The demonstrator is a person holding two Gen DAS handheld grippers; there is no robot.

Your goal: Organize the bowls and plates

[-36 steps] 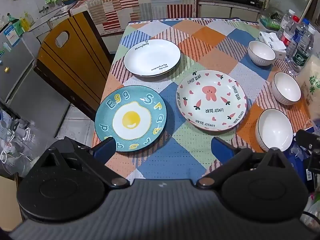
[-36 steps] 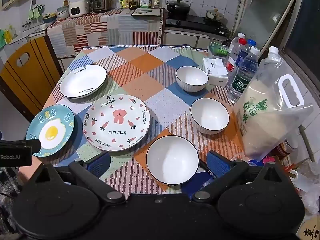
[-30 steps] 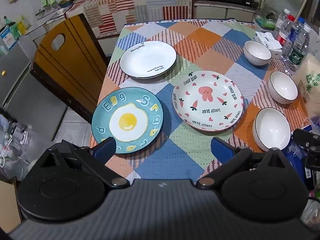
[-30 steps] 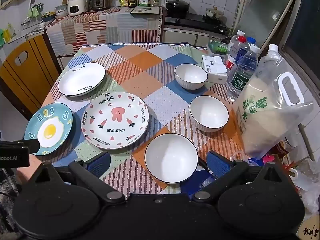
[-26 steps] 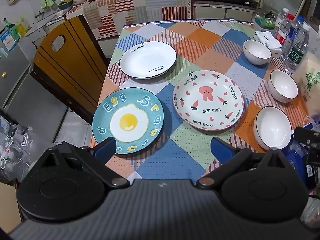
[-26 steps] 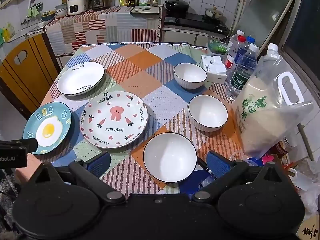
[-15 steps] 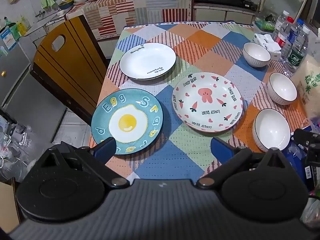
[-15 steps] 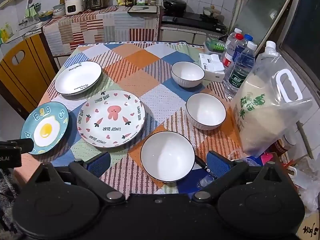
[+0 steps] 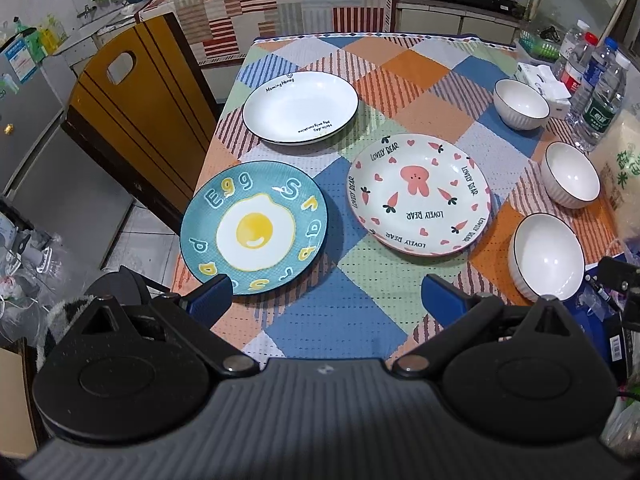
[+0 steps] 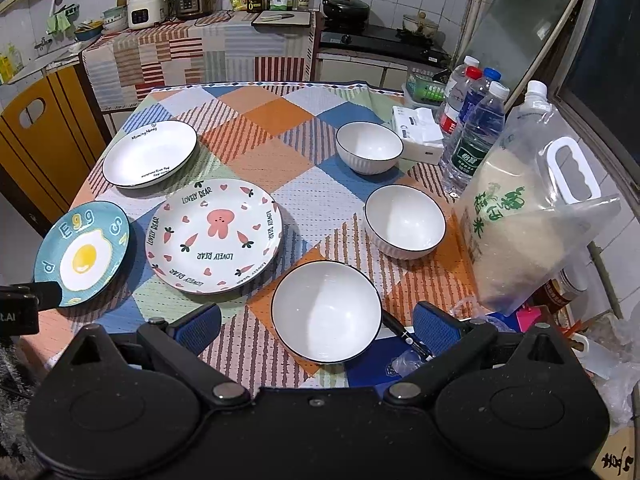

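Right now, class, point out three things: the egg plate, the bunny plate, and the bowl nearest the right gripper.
Egg plate (image 9: 254,228), left wrist view, on the yellow yolk.
Bunny plate (image 9: 416,178), left wrist view, on the pink bunny.
Nearest bowl (image 10: 326,312), right wrist view, on its white inside.

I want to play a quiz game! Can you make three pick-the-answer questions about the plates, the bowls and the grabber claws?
1. Where is the egg plate?
A. left of the bunny plate
B. inside a bowl
C. on the chair

2. How many white bowls are there?
A. one
B. three
C. five

3. What are the left gripper and right gripper doing?
A. holding plates
B. holding bowls
C. open, holding nothing

Answers: 1 A, it lies beside it near the table's left edge. 2 B, three stand along the right side. 3 C, both have fingers spread, empty.
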